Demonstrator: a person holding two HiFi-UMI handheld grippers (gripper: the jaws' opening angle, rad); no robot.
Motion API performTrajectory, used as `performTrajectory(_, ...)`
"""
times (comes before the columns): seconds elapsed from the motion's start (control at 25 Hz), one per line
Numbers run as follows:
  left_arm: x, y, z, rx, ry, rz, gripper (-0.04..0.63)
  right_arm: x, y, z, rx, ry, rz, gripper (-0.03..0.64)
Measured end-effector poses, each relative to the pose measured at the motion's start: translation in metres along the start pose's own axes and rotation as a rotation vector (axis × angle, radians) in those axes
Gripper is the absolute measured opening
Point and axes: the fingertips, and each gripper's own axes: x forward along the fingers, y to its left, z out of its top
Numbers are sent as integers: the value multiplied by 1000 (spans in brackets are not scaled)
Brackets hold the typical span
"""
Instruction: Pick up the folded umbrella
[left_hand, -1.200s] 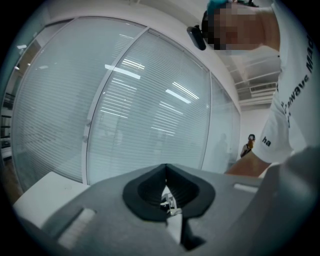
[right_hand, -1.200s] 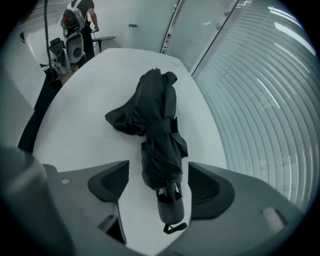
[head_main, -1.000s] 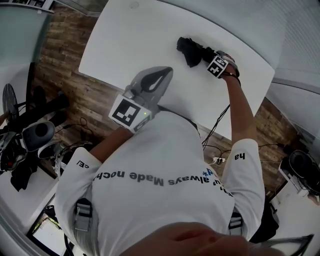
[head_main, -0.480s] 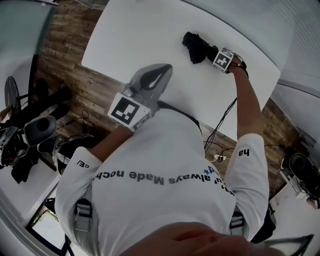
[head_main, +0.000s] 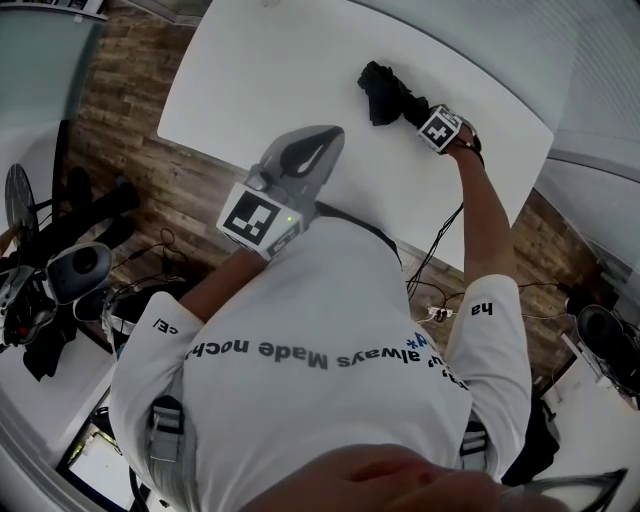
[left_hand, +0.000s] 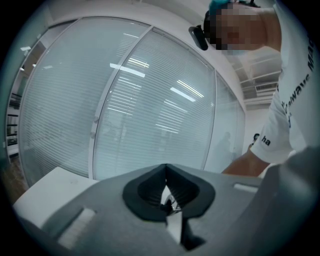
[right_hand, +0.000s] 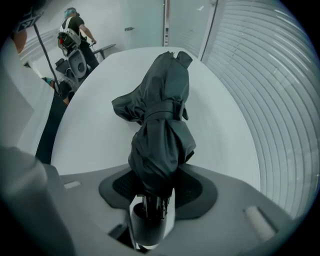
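The folded black umbrella lies on the white table near its far right edge. In the right gripper view the umbrella stretches away from the camera, strapped around its middle, with its handle end down between the jaws. My right gripper points steeply down over that end. Its jaws are closing and the pads sit against the bunched fabric on both sides. My left gripper hovers level over the table's near edge, shut and empty, aimed at a glass wall.
The table ends close behind the umbrella at a curved wall with blinds. Wooden floor lies to the left, with chairs and gear on it. Cables hang off the table's right end. A person stands in the distance.
My right hand has stayed at the umbrella's handle end, shifting only slightly. The left gripper has kept its place.
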Motion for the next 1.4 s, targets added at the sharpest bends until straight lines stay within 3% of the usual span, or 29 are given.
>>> performTrajectory(0.56,2,-16,2,14,-18,-63,2,-73,16,12,334,-353,-86,170)
performTrajectory(0.92,9,-25,7,27,-39,-77,2,-198,28,35,402,-676,-240,170)
performTrajectory(1.4,6,-32,23,33,-72,-93,2,-381,106,60,419,-1094,-450,172)
